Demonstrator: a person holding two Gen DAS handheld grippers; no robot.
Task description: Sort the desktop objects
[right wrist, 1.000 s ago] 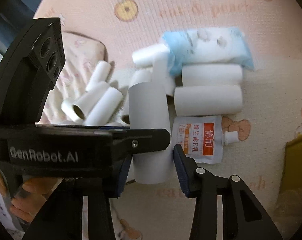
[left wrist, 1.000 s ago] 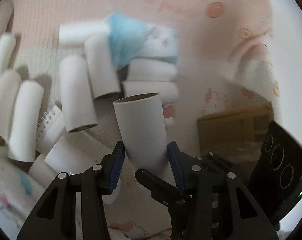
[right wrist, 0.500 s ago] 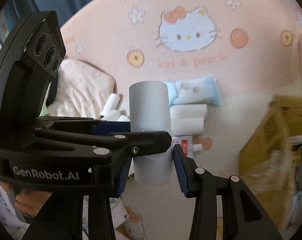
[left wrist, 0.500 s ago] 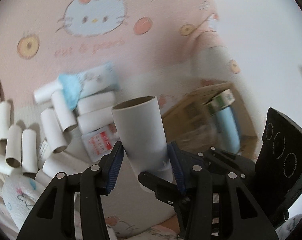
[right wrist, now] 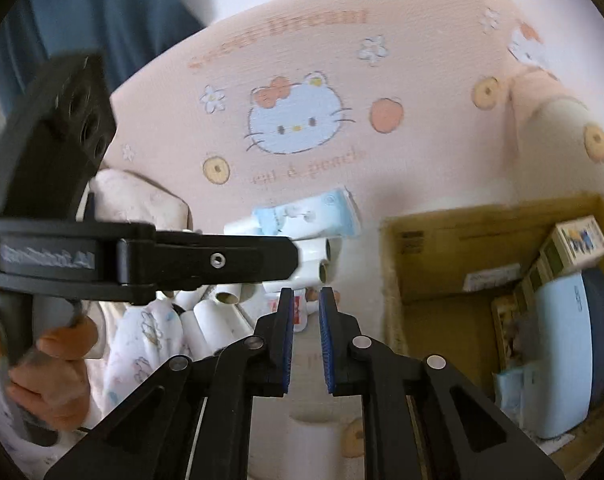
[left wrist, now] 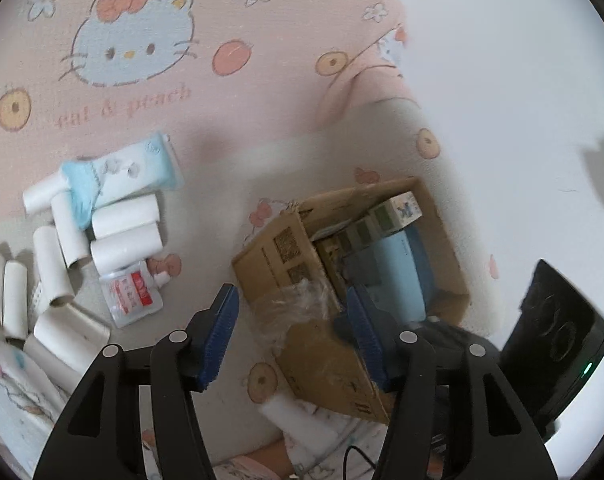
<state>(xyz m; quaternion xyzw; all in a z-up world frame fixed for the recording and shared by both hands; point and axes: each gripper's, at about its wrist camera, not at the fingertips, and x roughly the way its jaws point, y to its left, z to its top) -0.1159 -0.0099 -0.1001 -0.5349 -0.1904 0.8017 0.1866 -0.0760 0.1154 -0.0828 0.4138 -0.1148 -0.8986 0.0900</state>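
Cardboard tubes (left wrist: 126, 236): lying in a heap on the pink mat (left wrist: 262, 120), well left of the cardboard box (left wrist: 302, 344), clear of all fingers.
Left gripper (left wrist: 290, 336): jaws wide, just opened further, nothing between them; poised over the box's near corner.
Right gripper (right wrist: 305, 340): jaws just closed to a narrow gap, empty.
Box contents: small cartons, pale blue case.

The cardboard tube is gone from both grippers: left gripper (left wrist: 288, 336) opens wider, right gripper (right wrist: 305, 340) closes empty.
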